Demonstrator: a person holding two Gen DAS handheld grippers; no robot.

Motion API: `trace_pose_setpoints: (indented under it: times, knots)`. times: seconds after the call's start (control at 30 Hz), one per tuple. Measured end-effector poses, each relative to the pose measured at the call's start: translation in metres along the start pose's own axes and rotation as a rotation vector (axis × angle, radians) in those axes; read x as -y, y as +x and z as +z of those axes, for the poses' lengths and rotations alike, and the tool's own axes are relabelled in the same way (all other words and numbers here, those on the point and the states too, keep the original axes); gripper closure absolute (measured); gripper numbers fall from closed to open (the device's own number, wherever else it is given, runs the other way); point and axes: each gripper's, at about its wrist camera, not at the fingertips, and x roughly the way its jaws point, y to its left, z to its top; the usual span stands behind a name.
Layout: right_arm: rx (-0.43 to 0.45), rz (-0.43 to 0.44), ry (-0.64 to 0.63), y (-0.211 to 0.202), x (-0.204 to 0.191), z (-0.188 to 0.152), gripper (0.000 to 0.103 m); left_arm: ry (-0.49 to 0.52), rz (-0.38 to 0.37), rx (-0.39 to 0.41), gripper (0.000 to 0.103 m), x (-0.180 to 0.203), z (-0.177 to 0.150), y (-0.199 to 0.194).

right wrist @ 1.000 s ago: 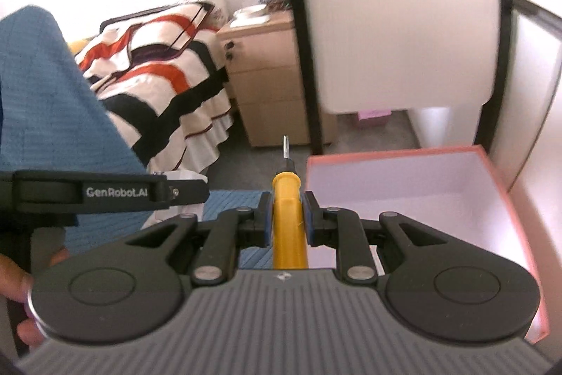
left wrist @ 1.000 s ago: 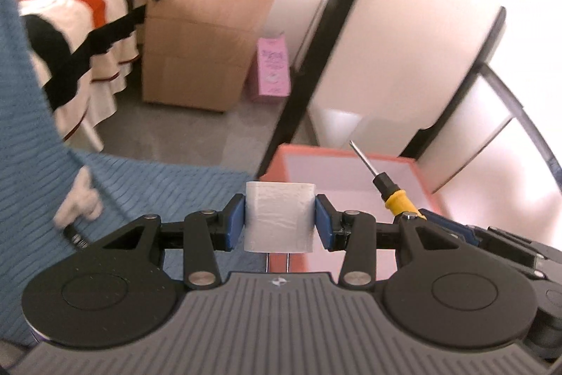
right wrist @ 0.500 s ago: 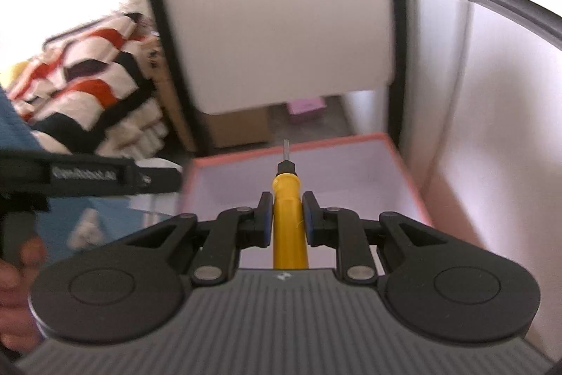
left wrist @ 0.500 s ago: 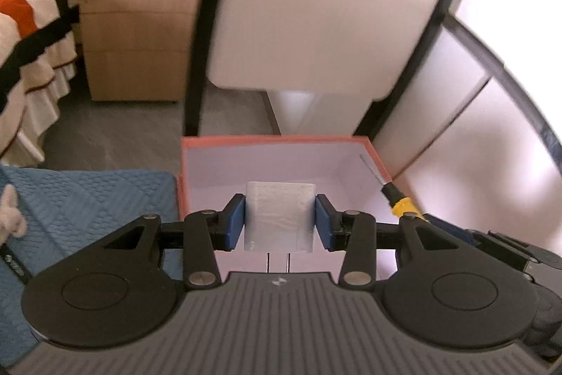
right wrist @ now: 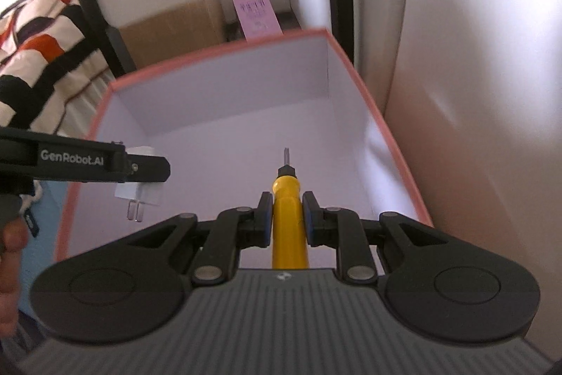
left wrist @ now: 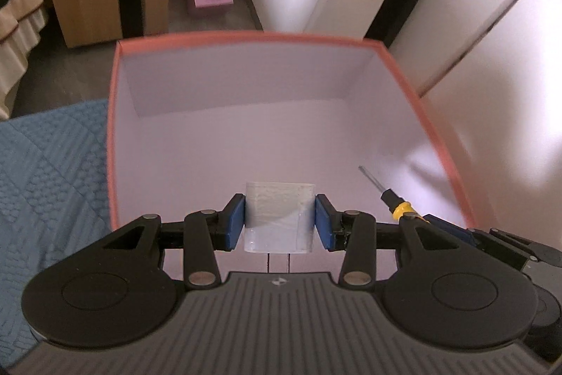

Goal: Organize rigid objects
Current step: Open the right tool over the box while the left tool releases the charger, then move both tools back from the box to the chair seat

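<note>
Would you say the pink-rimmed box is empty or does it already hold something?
Empty, as far as visible: the box shows only bare white floor. The white plug and screwdriver are gripped above it; its near end is hidden.

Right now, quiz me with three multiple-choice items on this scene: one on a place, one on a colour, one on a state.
1. Where is the white plug?
A. flat on the box floor
B. between the left claw's pads, over the box
C. on the blue blanket

2. What colour is the box's rim?
A. orange-pink
B. green
C. black

3. How is the right claw?
A. wide open and empty
B. shut on the screwdriver
C. shut on the plug

Answers: 1 B, both blue pads of the left claw press the plug's sides above the box interior. 2 A, the top edge shows orange-pink all round. 3 B, its pads clamp the yellow handle.
</note>
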Motion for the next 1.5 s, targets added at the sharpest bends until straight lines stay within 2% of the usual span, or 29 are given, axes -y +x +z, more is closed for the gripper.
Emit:
trace_pose_setpoints:
  times: [0.17,0.27,0.37,0.53,0.77,1.03,1.27,1.5]
  knots:
    - [-0.056,0.005,0.033,0.011,0.005,-0.002,0.082,-0.012,-0.009,-0.034,0.054,-0.002,-0.003,0.02]
    - [-0.066,0.001,0.051,0.013,0.006,-0.001,0.081,0.023,-0.002,-0.03,0.054,0.001,-0.004,0.026]
    - [-0.068,-0.007,0.063,0.016,0.008,-0.001,0.077,0.037,-0.004,-0.014,0.054,0.006,-0.007,0.024]
    - [-0.065,0.008,0.104,0.011,0.011,0.001,0.077,0.029,-0.014,0.017,0.053,0.002,-0.005,0.006]
    - [0.033,0.012,0.103,-0.026,-0.002,0.011,0.077,0.021,-0.035,0.106,0.053,-0.005,-0.011,-0.047]
    - [0.142,0.058,0.061,-0.087,-0.034,0.017,0.077,0.017,-0.014,0.25,0.054,-0.021,-0.015,-0.128]
    - [0.23,0.074,0.033,-0.137,-0.065,0.012,0.077,0.012,-0.028,0.324,0.054,-0.034,-0.038,-0.188]
    - [0.297,0.117,-0.003,-0.176,-0.093,-0.008,0.077,0.011,-0.019,0.395,0.054,-0.056,-0.074,-0.25]
